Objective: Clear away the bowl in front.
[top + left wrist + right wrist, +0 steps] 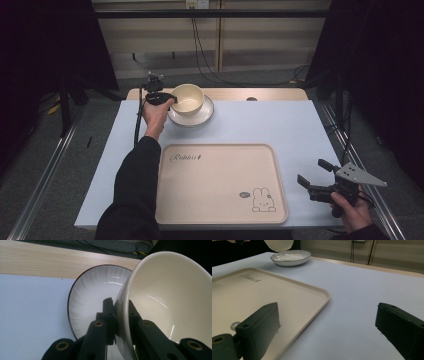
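Note:
A cream bowl [188, 98] hangs tilted just above a white plate with a dark rim [202, 116] at the table's far left-centre. My left gripper [170, 98] is shut on the bowl's left rim; in the left gripper view one pad sits outside the wall and one inside [119, 312], with the plate [95, 290] underneath. The bowl's underside [279, 244] shows above the plate [291, 257] in the right gripper view. My right gripper [312, 174] rests open near the table's front right corner, nothing between its jaws.
A large cream tray [220, 182] with a rabbit drawing lies at the front centre of the white table [280, 125]. A wooden strip [270, 94] runs along the far edge, with cables hanging behind it.

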A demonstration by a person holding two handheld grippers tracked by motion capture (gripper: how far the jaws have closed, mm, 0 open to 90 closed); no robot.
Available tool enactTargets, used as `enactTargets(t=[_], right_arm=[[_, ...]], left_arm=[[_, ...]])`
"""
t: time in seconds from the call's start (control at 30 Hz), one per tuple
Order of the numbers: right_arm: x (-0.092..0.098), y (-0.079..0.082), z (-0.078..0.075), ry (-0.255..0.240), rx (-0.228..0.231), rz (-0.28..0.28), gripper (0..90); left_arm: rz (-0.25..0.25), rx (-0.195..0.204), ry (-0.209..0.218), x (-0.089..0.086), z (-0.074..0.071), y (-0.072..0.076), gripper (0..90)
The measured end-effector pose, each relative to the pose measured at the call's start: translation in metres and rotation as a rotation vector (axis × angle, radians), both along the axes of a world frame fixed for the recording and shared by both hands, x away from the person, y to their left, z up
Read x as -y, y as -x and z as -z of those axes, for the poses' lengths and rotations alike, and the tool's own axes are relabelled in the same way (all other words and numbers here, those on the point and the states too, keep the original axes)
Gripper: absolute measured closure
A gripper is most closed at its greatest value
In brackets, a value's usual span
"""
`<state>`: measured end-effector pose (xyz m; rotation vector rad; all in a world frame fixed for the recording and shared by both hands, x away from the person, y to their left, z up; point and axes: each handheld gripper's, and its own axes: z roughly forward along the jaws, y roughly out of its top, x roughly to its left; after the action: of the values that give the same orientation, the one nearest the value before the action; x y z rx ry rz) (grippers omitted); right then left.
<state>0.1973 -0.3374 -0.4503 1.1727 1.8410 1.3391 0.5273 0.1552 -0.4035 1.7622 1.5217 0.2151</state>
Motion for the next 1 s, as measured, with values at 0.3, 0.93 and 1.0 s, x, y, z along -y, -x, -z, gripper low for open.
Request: enactTargets(t=[0.3, 0.93, 1.0], right_arm=[[0.0, 0.0, 0.0, 0.002, 0.001, 0.004, 5.0], [-0.001, 0.0, 0.0, 0.017, 0.006, 0.01, 5.0], [0.0, 0.0, 0.0, 0.017, 0.005, 0.009, 5.0]], left_arm=[[0.054, 0.013, 0.017, -0.006, -0.004, 0.011, 83.3], [0.172, 0.011, 0.017, 0.005, -0.016, 0.033, 83.3], [0.187, 0.002, 0.023, 0.007, -0.016, 0.035, 83.3]])
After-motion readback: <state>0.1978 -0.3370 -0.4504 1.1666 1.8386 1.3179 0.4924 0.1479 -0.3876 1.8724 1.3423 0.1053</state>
